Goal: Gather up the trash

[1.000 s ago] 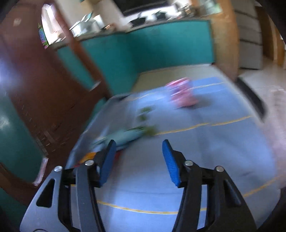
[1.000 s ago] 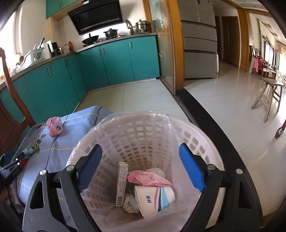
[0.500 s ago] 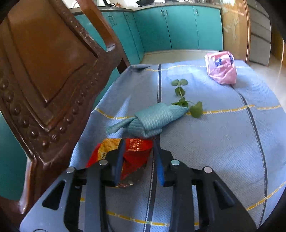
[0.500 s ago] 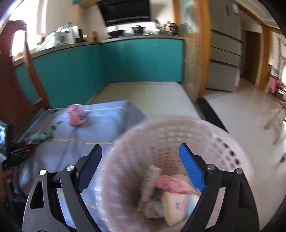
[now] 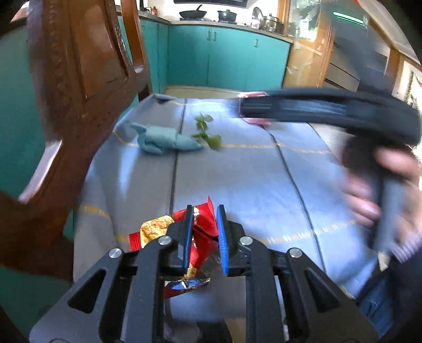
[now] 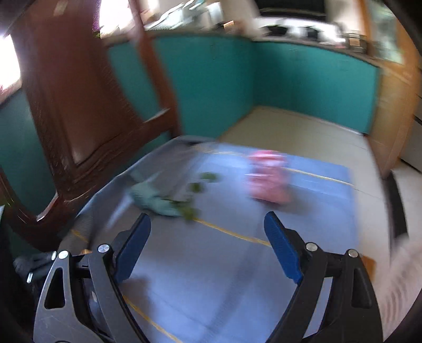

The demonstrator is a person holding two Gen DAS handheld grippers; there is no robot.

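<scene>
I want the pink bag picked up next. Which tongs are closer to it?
Right. The right tongs hang open over the cloth, facing the pink bag just ahead. The left tongs sit at the near edge, shut on a red wrapper.

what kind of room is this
Most likely a home kitchen with a dining spot. Teal cabinets run under a counter that carries a wok and a pot, and a carved wooden chair stands at a table covered by a blue tablecloth.
</scene>
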